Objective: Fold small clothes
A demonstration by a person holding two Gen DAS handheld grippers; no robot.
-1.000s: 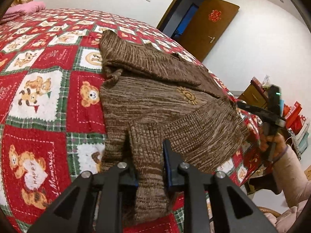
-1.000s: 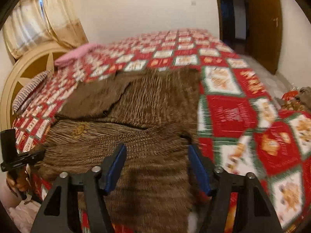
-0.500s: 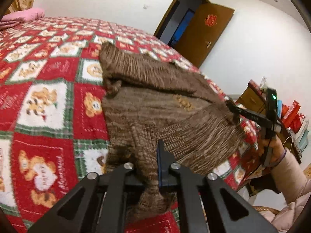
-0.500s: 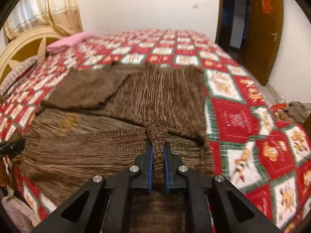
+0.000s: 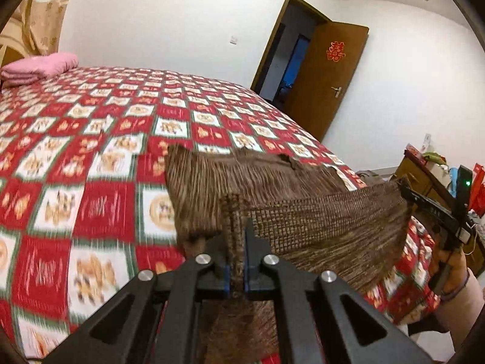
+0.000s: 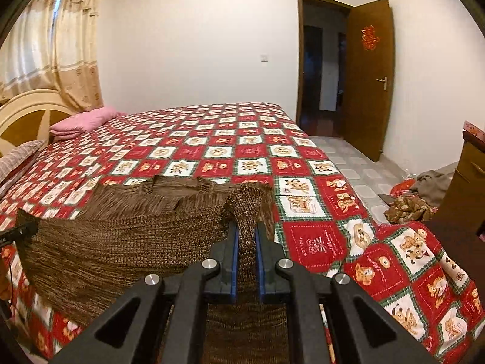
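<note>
Left wrist view: the left gripper [image 5: 236, 236] has its jaws pressed together on a bunched corner of the one brown knitted sweater [image 5: 318, 227], whose hem is lifted off the bed [image 5: 91, 182]. The knit stretches taut to the right, where the right gripper [image 5: 404, 189] pinches its other corner; that gripper's fingertips are buried in the cloth and hard to make out. The hand [image 5: 451, 268] carrying it shows only in part, with a pale sleeve cut off by the frame edge. The far part of the sweater lies on the red checked bedspread, and the raised hem hides most of it. The bedspread is blurred on the left. One folded pink blanket [image 5: 39, 66] lies at the head of the bed. One brown door [image 5: 330, 75] stands open.

Right wrist view: the right gripper [image 6: 245, 233] is clamped on a fold of the sweater [image 6: 121, 242], which hangs below and covers the bed's near edge. At the far left only the black tip of the left gripper [image 6: 21, 231] shows, biting the opposite corner; the rest is cut off. Two loose heaps of cloth [image 6: 406, 207] lie on the floor to the right, too crumpled to identify. One pink blanket [image 6: 88, 119] and one striped pillow [image 6: 18, 157], cut by the frame, sit near the headboard [image 6: 27, 112].
</note>
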